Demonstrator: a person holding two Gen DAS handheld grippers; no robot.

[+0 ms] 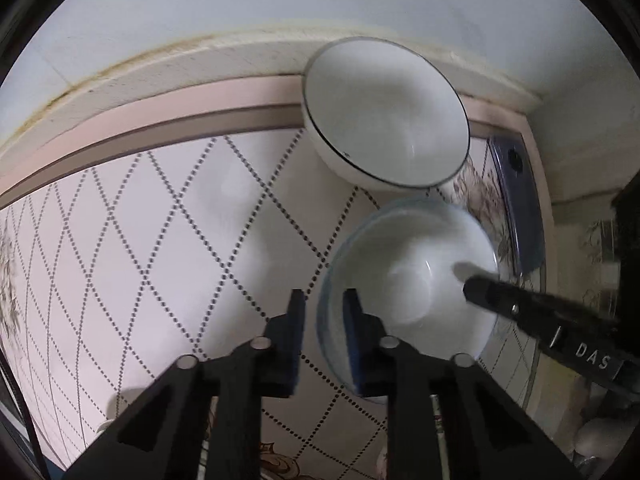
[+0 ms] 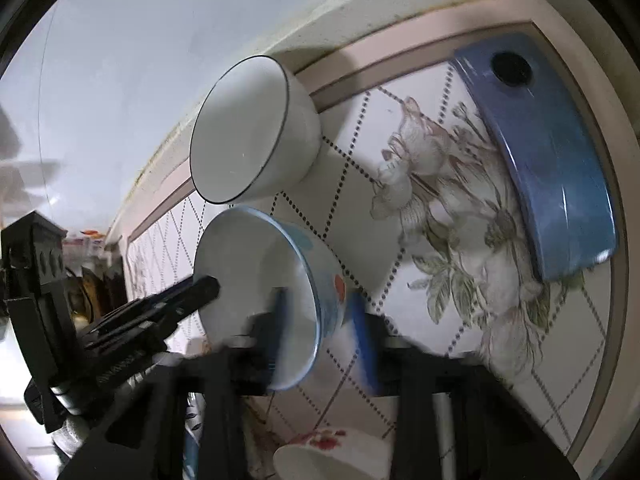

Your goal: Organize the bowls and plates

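On the near bowl (image 2: 264, 292), both grippers, left (image 1: 323, 308) and right (image 2: 318, 312), straddle its rim, spread; pinch firmly before lifting.

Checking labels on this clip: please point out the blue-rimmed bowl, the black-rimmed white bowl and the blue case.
blue-rimmed bowl (image 2: 256, 276): right wrist view, inner wall.
black-rimmed white bowl (image 1: 384, 108): left wrist view, inside surface.
blue case (image 2: 548, 160): right wrist view, top face.

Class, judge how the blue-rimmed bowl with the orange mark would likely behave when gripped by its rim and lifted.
The blue-rimmed bowl looks glazed and glossy, so it may slip between the pads. It appears to be rigid ceramic, so probably stiff but breakable if knocked against the black-rimmed white bowl nearby. The right hand-held gripper straddles one wall only, so the bowl could tilt.
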